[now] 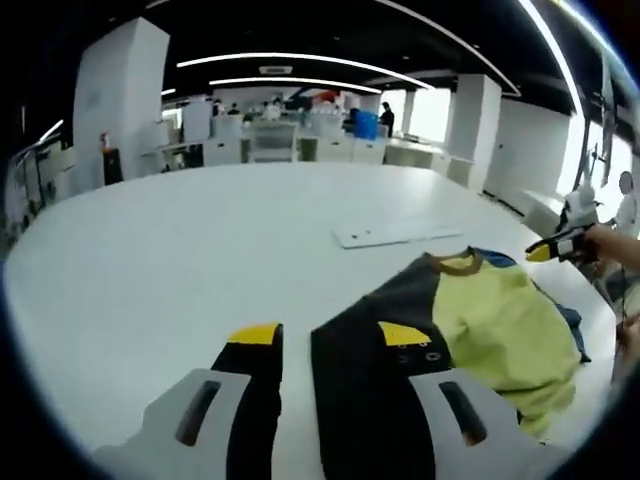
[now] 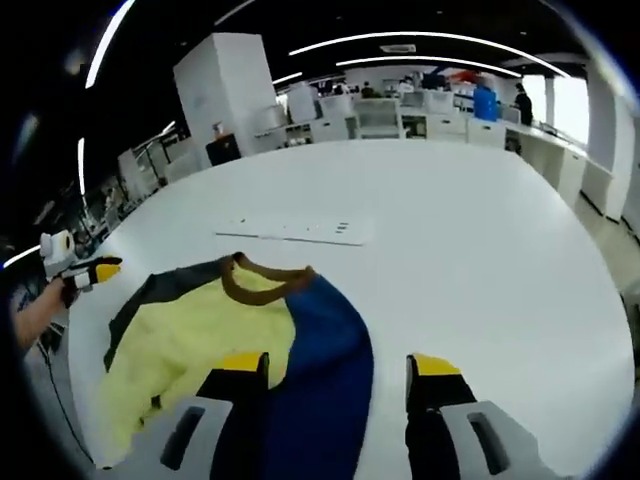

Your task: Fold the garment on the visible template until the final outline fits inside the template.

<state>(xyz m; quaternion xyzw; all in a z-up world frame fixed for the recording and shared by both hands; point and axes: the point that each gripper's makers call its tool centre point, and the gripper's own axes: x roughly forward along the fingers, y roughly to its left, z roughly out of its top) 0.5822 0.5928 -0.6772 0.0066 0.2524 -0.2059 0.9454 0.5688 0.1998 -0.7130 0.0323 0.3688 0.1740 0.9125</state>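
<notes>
White table point(image 1: 200, 260) bears one garment point(image 1: 480, 320), one template point(image 1: 395, 234); both grippers point(image 1: 330, 340) point(image 2: 335, 365) gape wide

Large white table point(image 1: 180, 250), surface smooth and glossy. Lying directly on it: a garment point(image 1: 480, 320) in yellow, black and blue with a brown collar, crumpled near the table's edge, and a flat white template sheet point(image 1: 395, 234) just beyond the garment, apart from it.
</notes>
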